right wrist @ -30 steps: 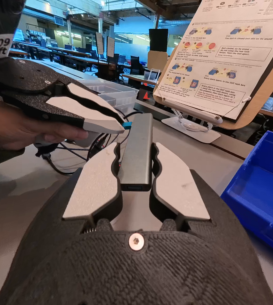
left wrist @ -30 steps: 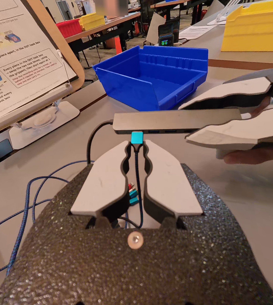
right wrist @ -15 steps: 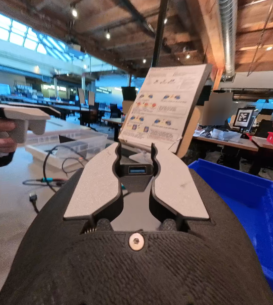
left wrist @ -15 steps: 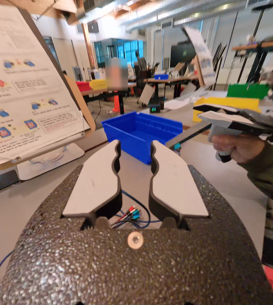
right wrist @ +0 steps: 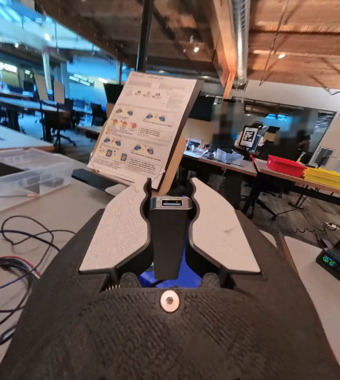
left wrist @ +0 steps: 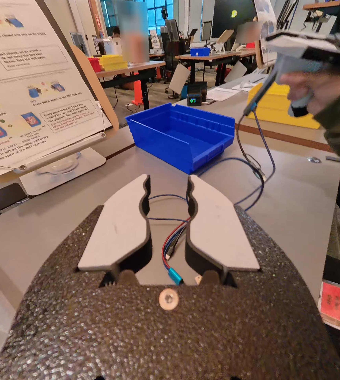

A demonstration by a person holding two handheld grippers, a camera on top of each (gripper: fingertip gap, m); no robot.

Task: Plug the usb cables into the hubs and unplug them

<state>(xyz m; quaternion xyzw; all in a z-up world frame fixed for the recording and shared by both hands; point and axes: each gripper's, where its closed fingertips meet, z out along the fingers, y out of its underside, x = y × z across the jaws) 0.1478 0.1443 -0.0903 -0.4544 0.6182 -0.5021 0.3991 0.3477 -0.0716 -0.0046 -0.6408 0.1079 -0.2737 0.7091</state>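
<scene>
My left gripper is open and empty, low over the grey table. A bundle of red and blue braided USB cables with a teal plug lies on the table between its fingers. My right gripper is shut on a dark grey USB hub and holds it high, one port facing the camera. In the left wrist view the right gripper is at the upper right. The hub slants down from it with a teal plug in its side. A blue cable hangs from it.
An empty blue bin stands at mid table. An instruction board on a stand is at the left. A yellow bin sits behind at the right. A clear plastic box and loose cables lie to the right gripper's left. There is about 30 centimeters between the tips of the two grippers.
My left gripper let go of the teal plug, opened and drew back over the cable bundle. My right gripper lifted the hub off the table, with the plug still in it.
</scene>
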